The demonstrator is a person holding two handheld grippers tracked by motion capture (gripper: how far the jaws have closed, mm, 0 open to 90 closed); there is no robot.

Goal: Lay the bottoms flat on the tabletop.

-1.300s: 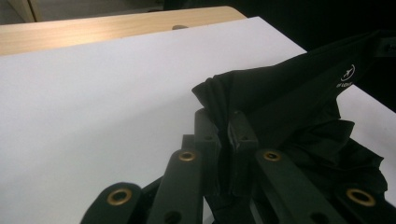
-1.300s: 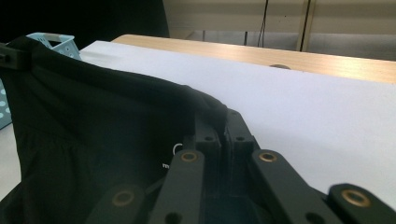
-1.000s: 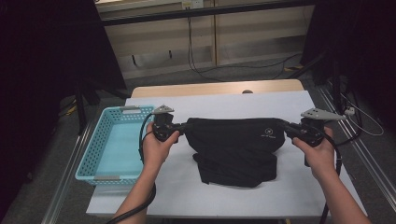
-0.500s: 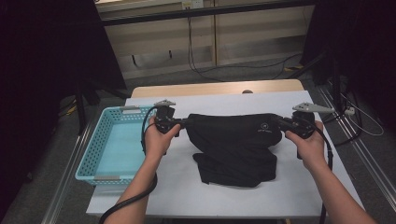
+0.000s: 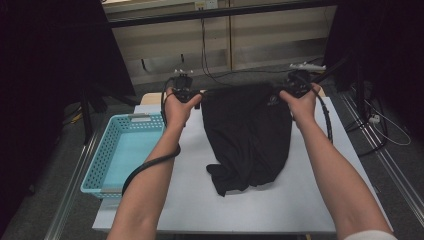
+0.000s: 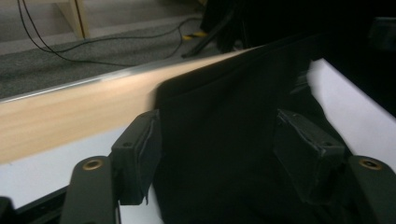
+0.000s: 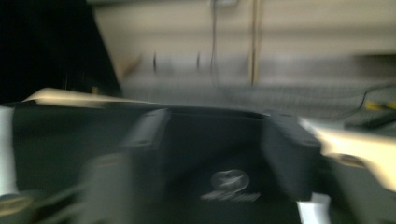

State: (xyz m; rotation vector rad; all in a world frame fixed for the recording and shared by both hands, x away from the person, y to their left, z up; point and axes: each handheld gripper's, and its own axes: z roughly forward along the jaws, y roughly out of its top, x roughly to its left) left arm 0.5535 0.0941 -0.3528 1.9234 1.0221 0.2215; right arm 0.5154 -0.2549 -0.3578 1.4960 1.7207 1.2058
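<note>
A black cloth garment (image 5: pixel 247 137) is spread long on the white table top (image 5: pixel 320 200), its top edge at the far side. The left gripper (image 6: pixel 215 154) and the right gripper (image 7: pixel 219 154) have just been opened, and the cloth's top edge is seen between their wide jaws, not pinched. A light blue plastic basket (image 5: pixel 115 155) is set at the left.
</note>
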